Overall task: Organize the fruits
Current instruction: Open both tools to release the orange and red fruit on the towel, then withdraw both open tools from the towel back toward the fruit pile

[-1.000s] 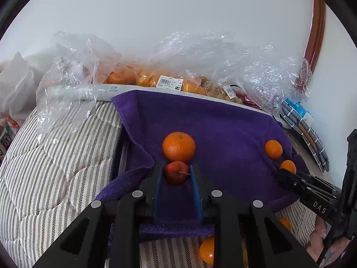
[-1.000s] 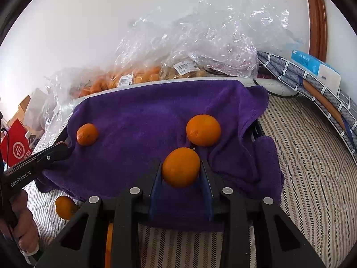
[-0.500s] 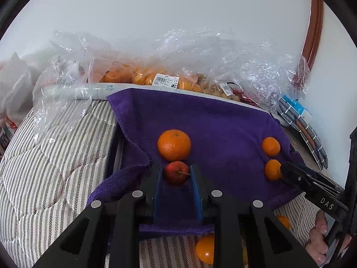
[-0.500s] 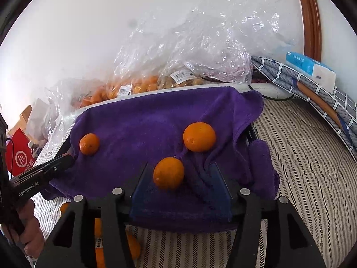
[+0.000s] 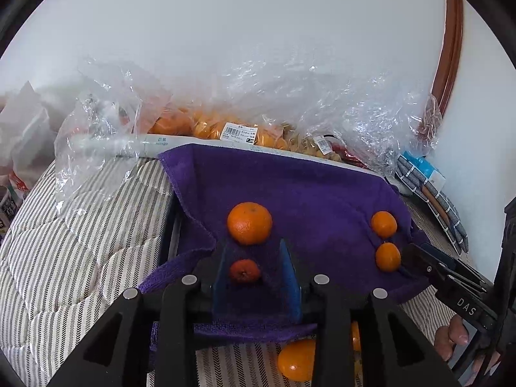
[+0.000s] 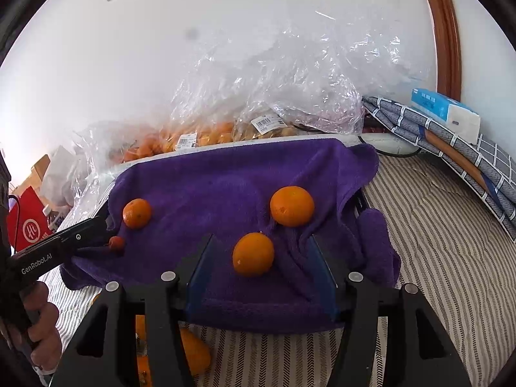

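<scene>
A purple towel (image 5: 306,193) lies on the striped bed. My left gripper (image 5: 254,258) is open; a small red fruit (image 5: 244,271) lies on the towel between its blue fingers, just in front of an orange (image 5: 249,223). My right gripper (image 6: 261,251) is open wide around an orange (image 6: 253,254) that rests on the towel (image 6: 209,177). A second orange (image 6: 292,205) sits behind it, a third (image 6: 137,213) at the left. The left gripper shows in the right wrist view (image 6: 106,240) beside the red fruit (image 6: 116,243). The two right oranges (image 5: 383,224) (image 5: 388,257) also show in the left wrist view.
Clear plastic bags of oranges (image 5: 225,129) and other fruit (image 6: 258,125) lie along the wall behind the towel. More oranges (image 5: 296,359) (image 6: 193,351) lie on the striped bedding below the towel's front edge. Folded cloth and a blue-white box (image 6: 445,111) sit at the right.
Both grippers opened. The right one let go of its orange onto the towel; the left one let go of the small red fruit, which now lies between its fingers.
</scene>
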Demonstrator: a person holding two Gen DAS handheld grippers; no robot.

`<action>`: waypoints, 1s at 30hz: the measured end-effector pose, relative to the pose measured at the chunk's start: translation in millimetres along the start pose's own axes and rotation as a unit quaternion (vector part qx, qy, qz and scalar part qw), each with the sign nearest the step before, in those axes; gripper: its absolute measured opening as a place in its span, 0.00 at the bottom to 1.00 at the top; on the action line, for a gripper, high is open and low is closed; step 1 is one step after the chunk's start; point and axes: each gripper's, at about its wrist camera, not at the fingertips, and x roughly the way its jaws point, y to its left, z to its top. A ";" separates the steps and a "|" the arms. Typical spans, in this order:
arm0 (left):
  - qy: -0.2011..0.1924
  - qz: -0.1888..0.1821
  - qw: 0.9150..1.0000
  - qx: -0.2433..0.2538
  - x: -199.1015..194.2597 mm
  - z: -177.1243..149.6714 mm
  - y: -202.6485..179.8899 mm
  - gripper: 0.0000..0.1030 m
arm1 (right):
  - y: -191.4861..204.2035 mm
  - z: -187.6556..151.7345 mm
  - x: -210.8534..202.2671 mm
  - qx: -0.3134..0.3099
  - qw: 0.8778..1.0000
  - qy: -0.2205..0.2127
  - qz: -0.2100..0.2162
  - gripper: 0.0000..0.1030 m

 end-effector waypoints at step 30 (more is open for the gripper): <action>-0.003 0.029 0.999 -0.027 -73.8 -51.3 47.9 0.43 | 49.4 -65.6 -74.1 -0.025 0.998 0.061 0.022 0.53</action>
